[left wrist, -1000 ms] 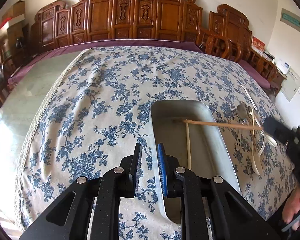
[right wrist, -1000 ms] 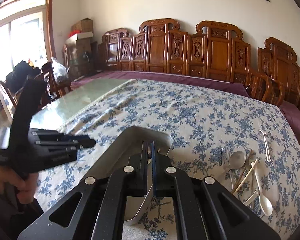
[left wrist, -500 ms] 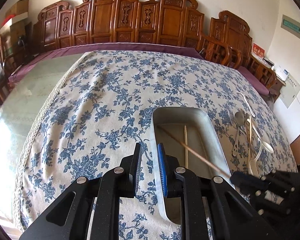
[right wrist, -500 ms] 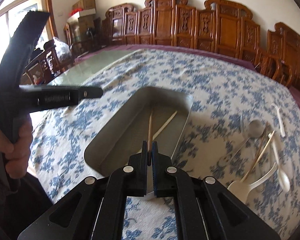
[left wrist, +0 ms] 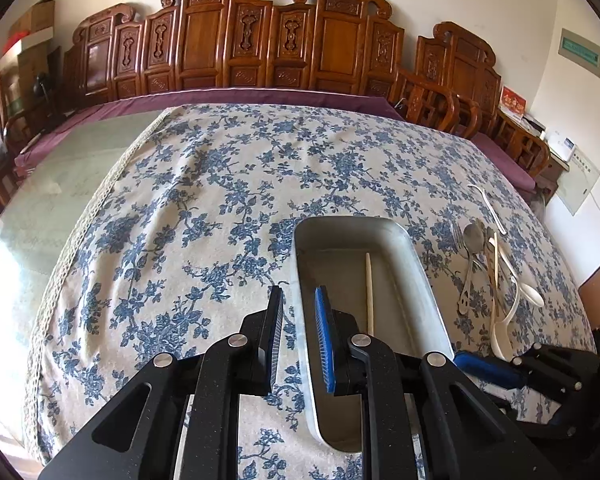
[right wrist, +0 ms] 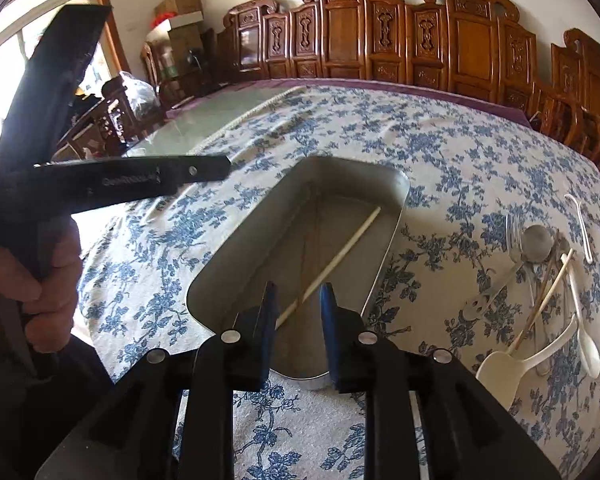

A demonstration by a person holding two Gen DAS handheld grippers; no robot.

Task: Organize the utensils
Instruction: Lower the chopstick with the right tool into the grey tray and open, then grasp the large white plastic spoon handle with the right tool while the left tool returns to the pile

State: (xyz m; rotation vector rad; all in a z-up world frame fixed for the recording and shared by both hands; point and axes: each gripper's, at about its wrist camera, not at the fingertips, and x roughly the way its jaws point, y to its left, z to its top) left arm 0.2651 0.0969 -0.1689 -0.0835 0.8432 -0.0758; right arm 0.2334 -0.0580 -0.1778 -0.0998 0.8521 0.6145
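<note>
**Fingers part, second chopstick lands in the tray**

The fingers of the right gripper have just been opening and now stand a little apart over the near end of the long, shallow grey metal tray; nothing is pressed between the pads. A second ago they were clamped on a thin pale wooden chopstick; that chopstick now lies loose on the tray floor, slanting from near the fingers towards the far right corner. A darker stick seems to lie crossed under it, though glare makes this hard to confirm.

The left gripper hovers over the tray's left rim, its fingers narrowly apart and holding nothing.

So one more piece looks delivered. The rest waits on the blue-flowered cloth of the desk: a loose heap of metal spoon, fork, white plastic spoons and sticks just right of the tray. The right gripper is probably free to go there next.
</note>
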